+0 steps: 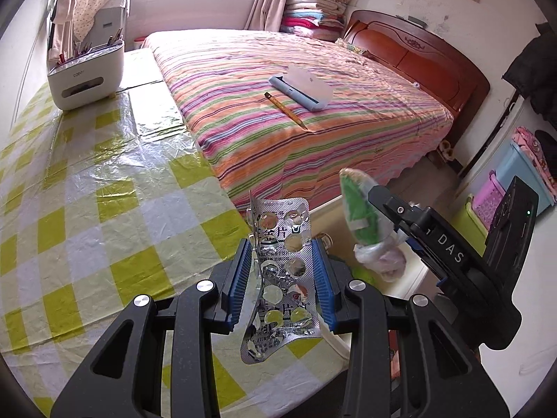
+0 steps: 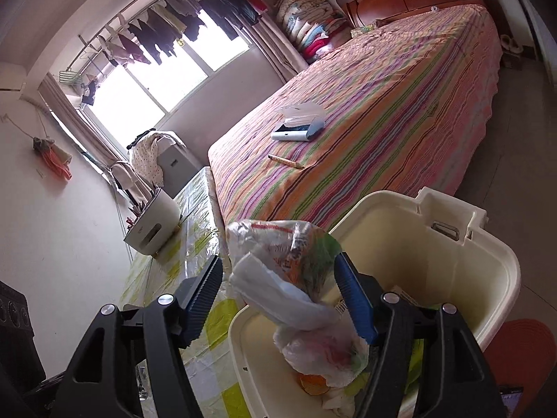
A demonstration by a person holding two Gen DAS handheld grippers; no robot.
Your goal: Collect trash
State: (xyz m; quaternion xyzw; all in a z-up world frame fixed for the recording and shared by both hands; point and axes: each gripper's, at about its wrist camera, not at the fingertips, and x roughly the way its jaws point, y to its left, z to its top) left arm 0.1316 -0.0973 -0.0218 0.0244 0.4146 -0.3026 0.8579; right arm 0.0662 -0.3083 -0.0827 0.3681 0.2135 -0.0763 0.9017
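My left gripper (image 1: 282,254) is shut on a used silver blister pack (image 1: 283,278), held upright above the edge of the checked table (image 1: 87,191). My right gripper (image 2: 278,278) holds a crumpled plastic bag (image 2: 296,271) between its blue pads, above the open cream trash bin (image 2: 494,278). The bag's lower part hangs into the bin, where orange peel (image 2: 313,383) and other scraps lie. In the left wrist view the right gripper (image 1: 435,240) shows at right with the green and white bag (image 1: 362,223).
A striped bed (image 1: 296,104) lies beyond the table with a white and blue case (image 1: 301,87) and a pencil (image 1: 283,109) on it. A white organizer box (image 1: 87,73) stands at the table's far end. Coloured storage bins (image 1: 504,191) stand at right.
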